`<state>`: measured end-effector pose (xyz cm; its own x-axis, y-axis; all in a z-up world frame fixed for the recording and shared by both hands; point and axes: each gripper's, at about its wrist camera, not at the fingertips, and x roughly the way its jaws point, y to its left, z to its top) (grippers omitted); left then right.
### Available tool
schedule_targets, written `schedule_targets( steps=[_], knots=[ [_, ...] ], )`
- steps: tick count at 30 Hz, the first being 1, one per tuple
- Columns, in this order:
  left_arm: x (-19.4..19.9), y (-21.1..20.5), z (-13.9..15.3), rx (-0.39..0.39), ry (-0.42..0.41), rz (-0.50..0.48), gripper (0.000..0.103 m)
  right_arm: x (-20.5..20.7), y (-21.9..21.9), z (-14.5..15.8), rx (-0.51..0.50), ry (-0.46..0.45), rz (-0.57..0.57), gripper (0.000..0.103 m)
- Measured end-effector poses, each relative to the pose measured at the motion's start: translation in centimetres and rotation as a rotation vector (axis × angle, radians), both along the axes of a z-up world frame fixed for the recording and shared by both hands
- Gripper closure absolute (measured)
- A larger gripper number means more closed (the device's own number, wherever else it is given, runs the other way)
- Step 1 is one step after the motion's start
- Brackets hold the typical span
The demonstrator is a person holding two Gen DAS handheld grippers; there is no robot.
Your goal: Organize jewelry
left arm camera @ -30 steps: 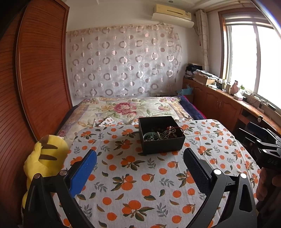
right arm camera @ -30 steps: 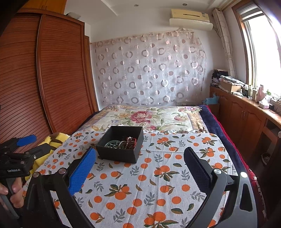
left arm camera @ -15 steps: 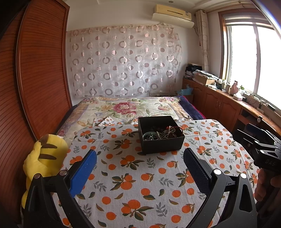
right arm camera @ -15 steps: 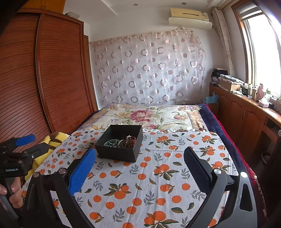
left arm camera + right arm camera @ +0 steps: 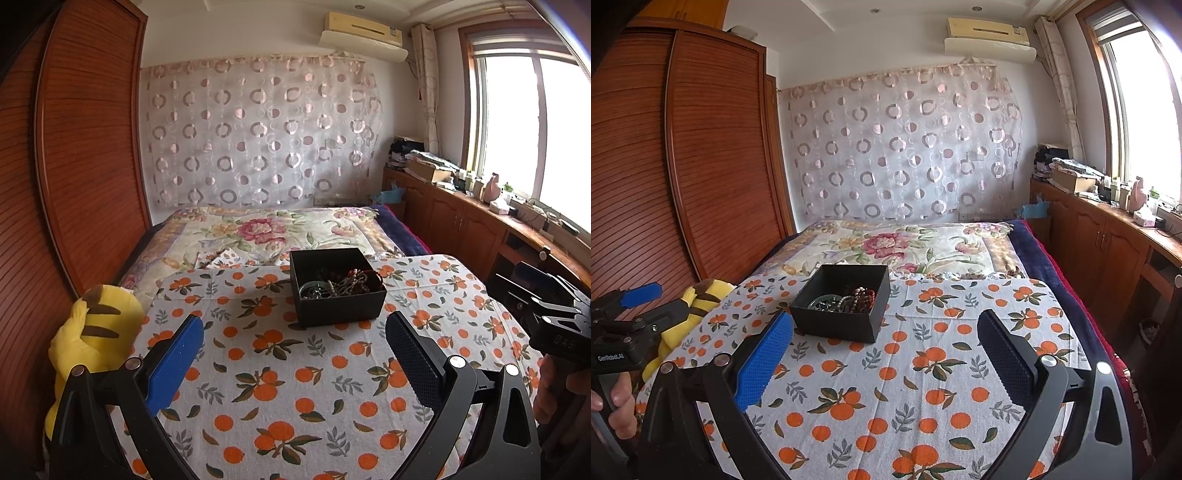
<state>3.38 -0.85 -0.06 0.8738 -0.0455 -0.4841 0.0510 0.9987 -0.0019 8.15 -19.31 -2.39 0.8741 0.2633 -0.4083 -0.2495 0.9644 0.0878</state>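
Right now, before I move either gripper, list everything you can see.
box: 1, black, open, on the cloth
jewelry: tangled heap, dark red and silvery beads plus a greenish ring, inside the box
tablecloth: 1, white with orange fruit print, under the box
plush toy: 1, yellow with brown stripes, at the cloth's left edge
bedspread: 1, floral, beyond the cloth
left gripper: open, empty, short of the box
right gripper: open, empty, box ahead and left

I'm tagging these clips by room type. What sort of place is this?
Most likely a home bedroom: a bed with a floral quilt, a wooden wardrobe beside it, and an air conditioner on the wall above a patterned curtain.
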Motion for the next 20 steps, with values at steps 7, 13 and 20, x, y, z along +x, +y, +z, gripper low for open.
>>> schedule_targets(
  steps=[7,13,20],
  knots=[
    [-0.11,-0.16,0.11,0.0,-0.002,-0.001,0.008,-0.04,0.01,0.19,0.0,-0.004,-0.001,0.002],
    [-0.08,0.03,0.08,-0.002,-0.002,-0.003,0.008,-0.07,0.06,0.2,0.001,-0.003,-0.001,0.002],
    [-0.11,-0.09,0.33,-0.007,-0.003,-0.005,0.008,-0.07,0.12,0.28,0.002,-0.002,-0.001,0.002]
  ],
)
